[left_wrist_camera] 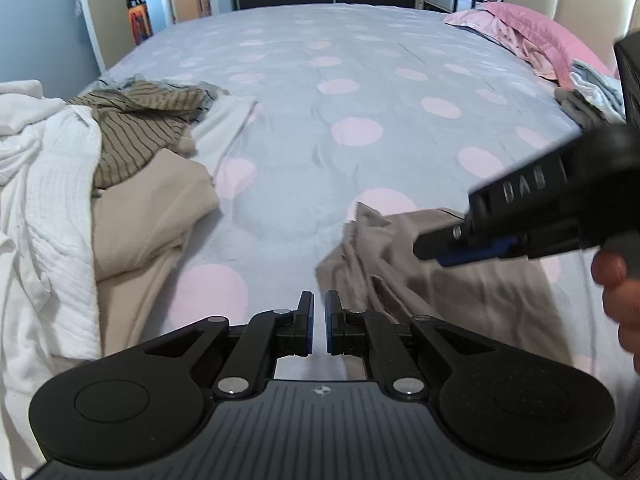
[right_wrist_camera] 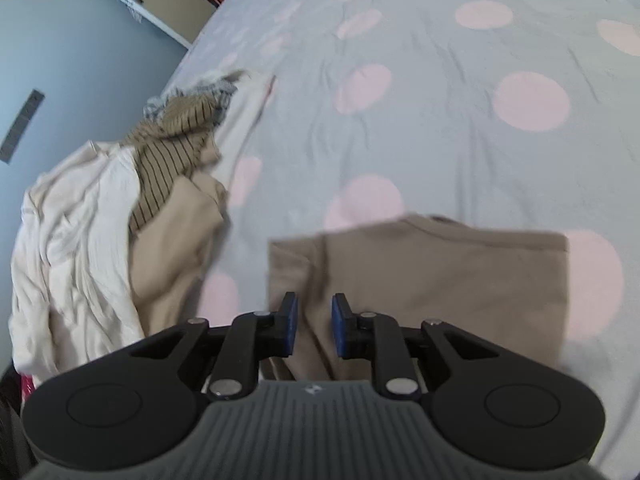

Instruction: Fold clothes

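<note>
Tan shirt (right_wrist_camera: 420, 280) under right claw (right_wrist_camera: 314, 320), jaws slightly apart, empty | left claw (left_wrist_camera: 319, 320) closed, empty, beside shirt

Bed (left_wrist_camera: 320, 92) under a grey cover with pink dots; pink pillow (left_wrist_camera: 532, 36) at the cream headboard (left_wrist_camera: 580, 12); open door (left_wrist_camera: 94, 4), blue wall (right_wrist_camera: 80, 64).

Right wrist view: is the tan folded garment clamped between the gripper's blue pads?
No. The right gripper has open jaws, with the tan folded garment lying flat beneath them.
</note>
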Available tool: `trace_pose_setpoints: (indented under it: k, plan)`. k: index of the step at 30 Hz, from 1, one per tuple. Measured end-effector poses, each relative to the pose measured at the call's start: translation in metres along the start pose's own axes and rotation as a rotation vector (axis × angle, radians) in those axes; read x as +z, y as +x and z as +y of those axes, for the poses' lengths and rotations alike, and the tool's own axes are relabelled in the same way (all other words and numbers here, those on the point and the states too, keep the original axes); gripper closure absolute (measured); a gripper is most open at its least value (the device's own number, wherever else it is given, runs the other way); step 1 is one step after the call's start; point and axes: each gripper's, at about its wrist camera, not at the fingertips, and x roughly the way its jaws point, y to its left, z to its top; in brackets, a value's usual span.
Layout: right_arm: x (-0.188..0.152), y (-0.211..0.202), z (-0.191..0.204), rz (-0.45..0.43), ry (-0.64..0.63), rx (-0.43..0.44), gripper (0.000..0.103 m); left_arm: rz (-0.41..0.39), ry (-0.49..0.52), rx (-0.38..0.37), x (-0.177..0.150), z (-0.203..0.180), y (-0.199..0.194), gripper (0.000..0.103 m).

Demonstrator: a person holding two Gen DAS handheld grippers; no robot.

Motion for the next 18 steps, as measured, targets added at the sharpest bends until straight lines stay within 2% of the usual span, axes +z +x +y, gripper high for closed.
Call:
trace_pose_setpoints:
  k: [8,14,18]
  plan:
    - [-0.047,-0.021,-0.017,0.087,-0.113,-0.069,0.081,0.043,0.062,-0.077,-0.02,-0.022,-0.017,0.1]
    - [-0.086,-0.04,-0.033,0.152,-0.165,-0.036,0.081,0.094,0.073,-0.113,-0.041,-0.033,-0.026,0.1]
    - [-0.102,-0.048,-0.041,0.171,-0.156,-0.018,0.081,0.13,0.089,-0.137,-0.056,-0.041,-0.029,0.1]
